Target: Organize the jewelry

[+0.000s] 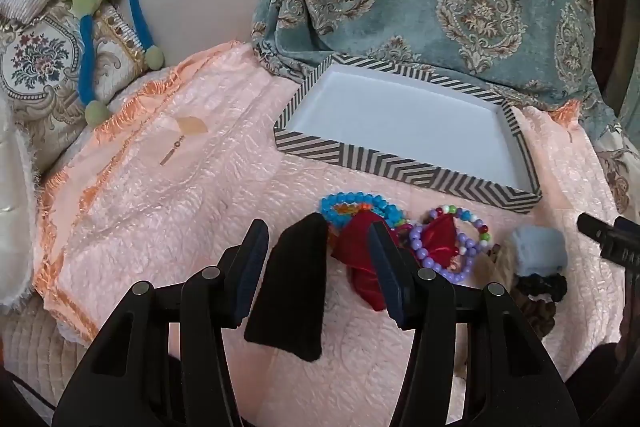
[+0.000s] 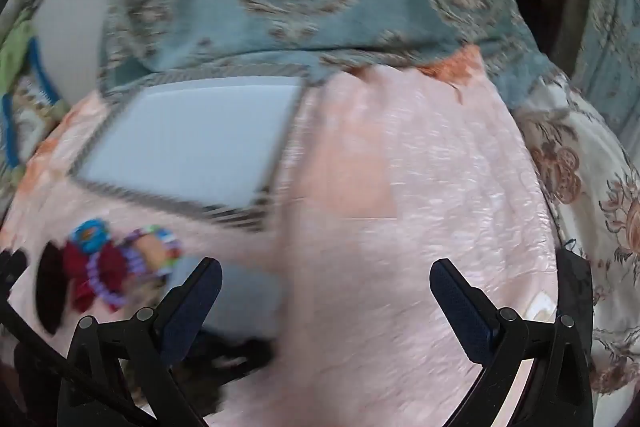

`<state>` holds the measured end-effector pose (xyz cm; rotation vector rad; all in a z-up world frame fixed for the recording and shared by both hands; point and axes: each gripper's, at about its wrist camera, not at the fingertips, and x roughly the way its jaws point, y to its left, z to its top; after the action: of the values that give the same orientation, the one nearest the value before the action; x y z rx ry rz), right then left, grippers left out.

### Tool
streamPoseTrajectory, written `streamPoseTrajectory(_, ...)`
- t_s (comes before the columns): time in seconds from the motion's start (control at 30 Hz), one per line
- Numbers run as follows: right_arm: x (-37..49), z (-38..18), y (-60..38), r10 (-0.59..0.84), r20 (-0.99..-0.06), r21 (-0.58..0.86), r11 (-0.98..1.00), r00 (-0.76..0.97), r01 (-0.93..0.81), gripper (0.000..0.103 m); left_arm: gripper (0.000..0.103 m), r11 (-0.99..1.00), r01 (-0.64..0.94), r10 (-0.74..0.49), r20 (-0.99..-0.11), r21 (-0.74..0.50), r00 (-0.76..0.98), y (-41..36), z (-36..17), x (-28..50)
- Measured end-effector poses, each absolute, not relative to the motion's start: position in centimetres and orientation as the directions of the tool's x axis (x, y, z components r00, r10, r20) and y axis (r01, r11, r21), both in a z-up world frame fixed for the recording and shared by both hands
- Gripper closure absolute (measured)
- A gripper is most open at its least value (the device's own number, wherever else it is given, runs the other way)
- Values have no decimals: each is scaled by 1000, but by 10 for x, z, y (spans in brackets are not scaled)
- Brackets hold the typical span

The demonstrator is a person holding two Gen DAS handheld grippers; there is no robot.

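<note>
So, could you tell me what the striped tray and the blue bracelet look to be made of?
The striped tray looks like printed cardboard, matte: flat thin walls, crisp folded corners, plain white inside. The blue bracelet looks like glossy translucent beads, plastic or glass; the shine cannot settle which.

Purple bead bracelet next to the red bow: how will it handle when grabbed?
The purple bead bracelet is probably floppy: a loose, uneven loop of strung beads. Likely light. Round glossy beads may slip, and it overlaps the red bow, so that may drag along.
</note>
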<state>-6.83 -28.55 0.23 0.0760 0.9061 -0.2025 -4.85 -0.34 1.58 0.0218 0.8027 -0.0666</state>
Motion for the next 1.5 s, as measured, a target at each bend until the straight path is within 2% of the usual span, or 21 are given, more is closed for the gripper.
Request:
streamPoseTrajectory(0.13, -82, 14, -257, -123, -768, -43, 989, 629, 141, 0, 51, 997, 77, -54, -710, 0, 702, -5, 23, -57)
streamPoseTrajectory(0.7, -103, 32, -216, -5, -712, 110, 987, 702, 119, 0, 51, 998, 69, -51, -665, 1, 745, 3, 43, -78)
streamPoseTrajectory(1.1, -114, 40, -200, -77, -711, 2, 994, 699, 112, 0, 51, 997, 70, -59, -652, -9, 756, 3, 49, -87)
streamPoseTrajectory(1.5, -122, 51, -197, -63, -672, 28, 994, 738, 110, 0, 51, 997, 74, -65, -653, -14, 754, 5, 49, -90)
